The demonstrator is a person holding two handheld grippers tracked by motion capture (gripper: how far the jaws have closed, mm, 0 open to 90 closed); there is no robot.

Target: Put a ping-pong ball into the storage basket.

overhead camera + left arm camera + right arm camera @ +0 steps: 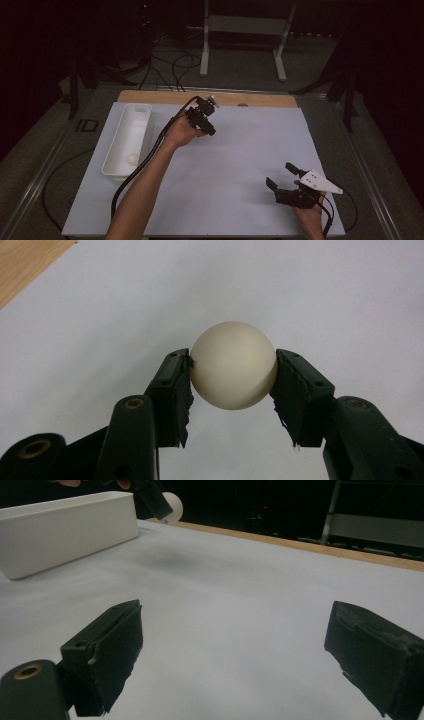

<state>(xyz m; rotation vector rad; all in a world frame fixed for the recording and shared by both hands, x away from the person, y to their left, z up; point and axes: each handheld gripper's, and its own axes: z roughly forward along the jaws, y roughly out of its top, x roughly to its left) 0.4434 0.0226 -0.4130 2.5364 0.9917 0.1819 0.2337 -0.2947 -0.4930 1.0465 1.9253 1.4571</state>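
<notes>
A cream ball (233, 365) sits clamped between the two black pads of my left gripper (233, 371). In the high view a hand holds that gripper (207, 106) above the back of the white sheet (240, 150), just right of a white tray (142, 108). From the right gripper view, the same ball (173, 506) shows far off beside a black jaw, past the tray (65, 530). My right gripper (280, 175) rests low over the sheet's front right corner. Its jaws (235, 645) stand wide apart with only bare sheet between them.
Another pale ball (132, 158) lies inside the tray near its front end. A wooden table edge (260, 99) runs behind the sheet. White stand legs (204, 60) and cables lie on the dark floor beyond. Cables trail from both grippers.
</notes>
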